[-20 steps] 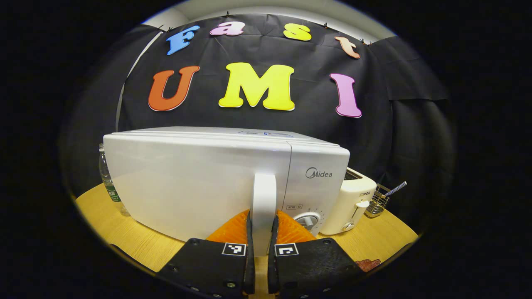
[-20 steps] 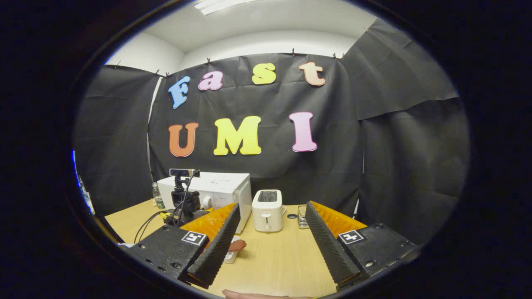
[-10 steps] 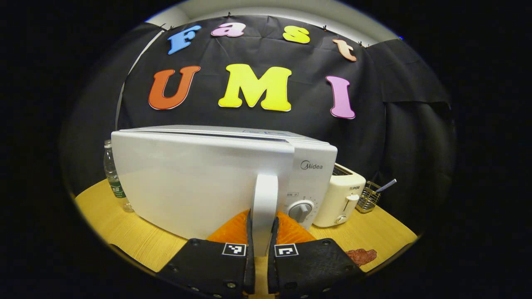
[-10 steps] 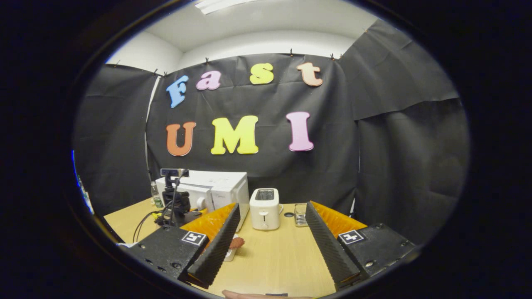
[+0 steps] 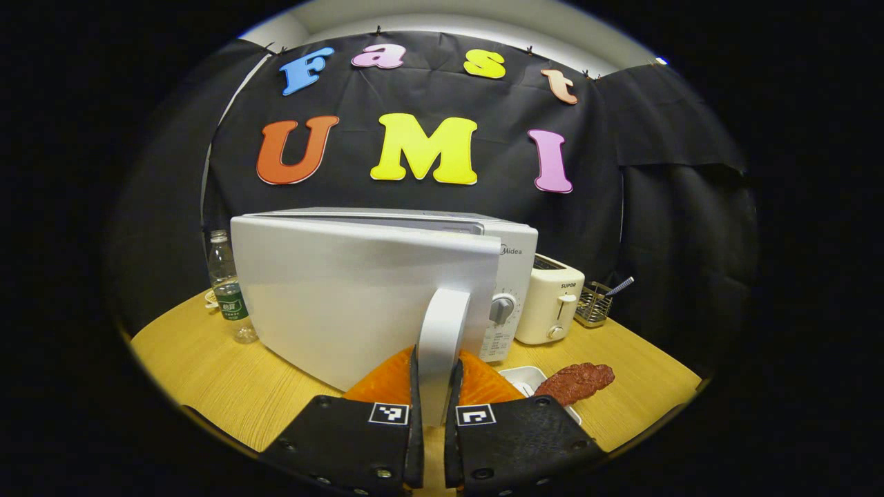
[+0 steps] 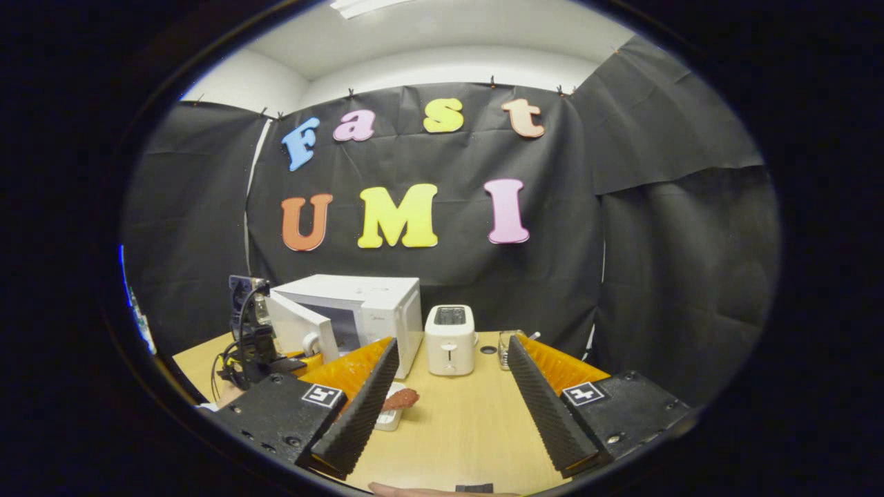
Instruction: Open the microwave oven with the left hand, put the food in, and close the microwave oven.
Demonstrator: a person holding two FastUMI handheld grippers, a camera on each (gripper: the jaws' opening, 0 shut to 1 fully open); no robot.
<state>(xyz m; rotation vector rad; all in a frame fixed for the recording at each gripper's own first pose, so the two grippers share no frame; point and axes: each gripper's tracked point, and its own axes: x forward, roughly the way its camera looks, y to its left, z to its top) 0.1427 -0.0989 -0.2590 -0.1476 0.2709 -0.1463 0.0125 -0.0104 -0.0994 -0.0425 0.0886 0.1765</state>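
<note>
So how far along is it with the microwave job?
The left claw is clamped on the microwave door's handle, and the door is swung partly open. The food lies on its small white dish on the table, and the right claw is open and empty. Loading the food and closing the door are left.

I'm working in a booth: black cloth (image 6: pixel 663 228) hanging as walls, white wall (image 6: pixel 442 69) and ceiling (image 6: pixel 442 31) showing above it, ceiling light (image 6: pixel 356 5) glowing overhead, wooden table (image 6: pixel 463 428) sitting in front.
</note>
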